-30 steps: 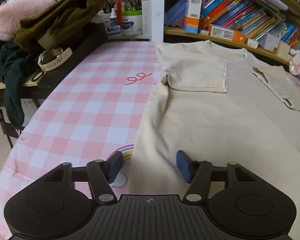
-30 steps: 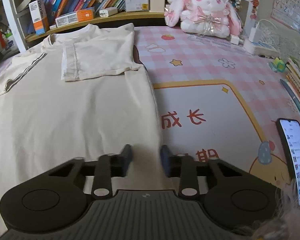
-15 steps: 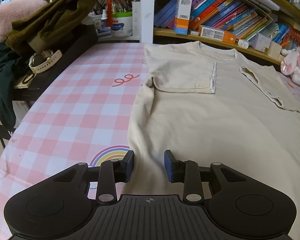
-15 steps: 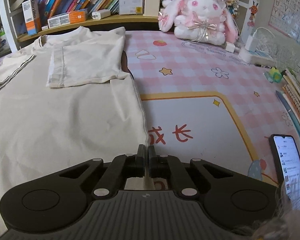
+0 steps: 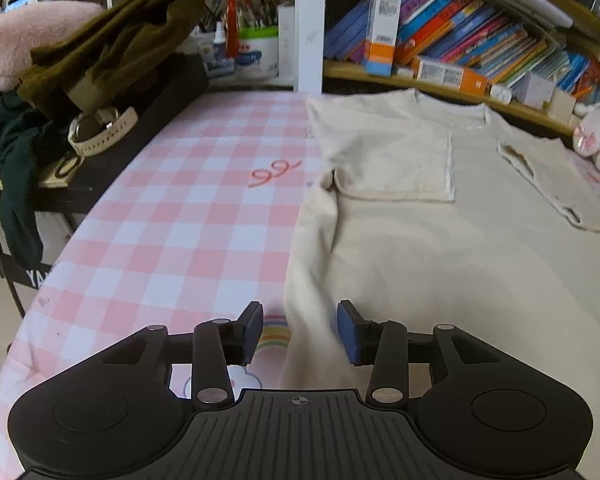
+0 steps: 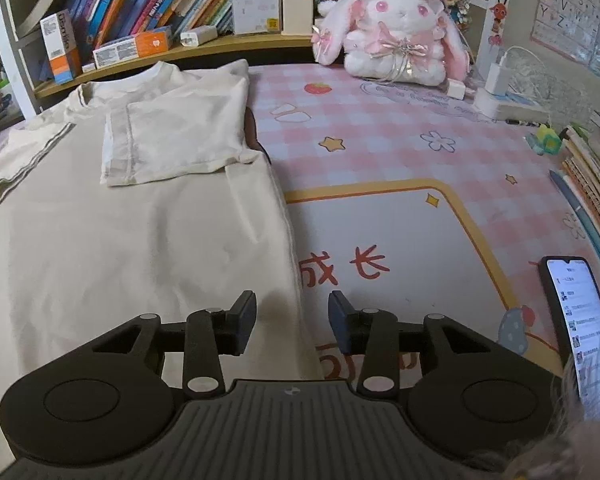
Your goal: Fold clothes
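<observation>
The cream shirt's [image 5: 440, 248] side edges were straddled by the parted left gripper [image 5: 300, 330] and right gripper [image 6: 292, 320], nothing being gripped.

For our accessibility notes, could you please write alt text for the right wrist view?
The open right gripper straddles the right side edge of a cream T-shirt lying flat on a pink checked table mat, both sleeves folded inward. A plush bunny sits at the back; a lit phone lies at right.

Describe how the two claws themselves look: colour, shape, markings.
Both match: the left claw and right claw have matte black ribbed bodies with round side discs, silver pivot pins, a small crosshair mark, and two black fingers with blue pads. No cables or sleeves show.
</observation>
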Motion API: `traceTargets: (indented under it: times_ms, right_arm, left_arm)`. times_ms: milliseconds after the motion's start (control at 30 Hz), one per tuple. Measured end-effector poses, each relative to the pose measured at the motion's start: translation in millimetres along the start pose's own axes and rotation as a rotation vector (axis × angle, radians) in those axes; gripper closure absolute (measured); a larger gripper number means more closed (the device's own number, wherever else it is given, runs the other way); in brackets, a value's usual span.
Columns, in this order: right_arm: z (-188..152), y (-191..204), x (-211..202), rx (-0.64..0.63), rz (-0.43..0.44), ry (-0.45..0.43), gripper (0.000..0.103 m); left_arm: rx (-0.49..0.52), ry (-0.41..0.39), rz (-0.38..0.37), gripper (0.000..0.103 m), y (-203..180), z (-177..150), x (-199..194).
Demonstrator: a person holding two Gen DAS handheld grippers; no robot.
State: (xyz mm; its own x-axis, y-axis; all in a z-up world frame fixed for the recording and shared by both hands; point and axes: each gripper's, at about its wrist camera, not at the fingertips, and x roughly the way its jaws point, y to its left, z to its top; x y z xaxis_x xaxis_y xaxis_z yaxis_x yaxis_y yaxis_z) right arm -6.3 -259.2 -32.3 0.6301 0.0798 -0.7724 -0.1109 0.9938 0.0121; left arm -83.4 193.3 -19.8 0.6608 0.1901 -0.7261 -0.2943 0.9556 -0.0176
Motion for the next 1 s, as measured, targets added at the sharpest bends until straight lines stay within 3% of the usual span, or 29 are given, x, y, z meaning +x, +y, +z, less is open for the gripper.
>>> traceTargets:
  times_ms: [167,233,300,367,433,500,900,967,1000]
  right_arm:
    - [-3,-4,3,0.027,0.004,0.025,0.068]
    - [-3,-2,2,0.019,0.025,0.031,0.077]
    - [-2,2,1,0.003,0.057,0.038,0.091]
    - [-2,6,1,-0.015,0.07,0.039,0.098]
    - [-2,9,1,-0.037,0.053,0.032,0.1]
    - [-1,8,2,-0.046,0.009,0.02,0.1]
    - [-8,6,-6,-0.026,0.014,0.014,0.097]
    - [-10,4,-11,-0.015,0.015,0.003,0.089]
    - [-11,3,-14,-0.011,0.016,-0.004,0.077]
  left_arm:
    - [0.008,0.01,-0.012,0.063,1,-3,2]
    - [0.005,0.009,-0.017,0.066,2,-4,2]
    - [0.0,0.008,-0.024,0.078,4,-3,2]
    - [-0.007,0.012,-0.041,0.089,4,-3,1]
    - [-0.001,0.017,-0.058,0.09,0,-3,1]
    - [0.005,0.015,-0.06,0.09,-3,-5,0]
    - [-0.002,0.0,-0.028,0.084,-2,-8,-6]
    - [-0.007,-0.023,-0.012,0.077,-4,-9,-12]
    - [-0.008,-0.037,-0.005,0.075,-5,-9,-16]
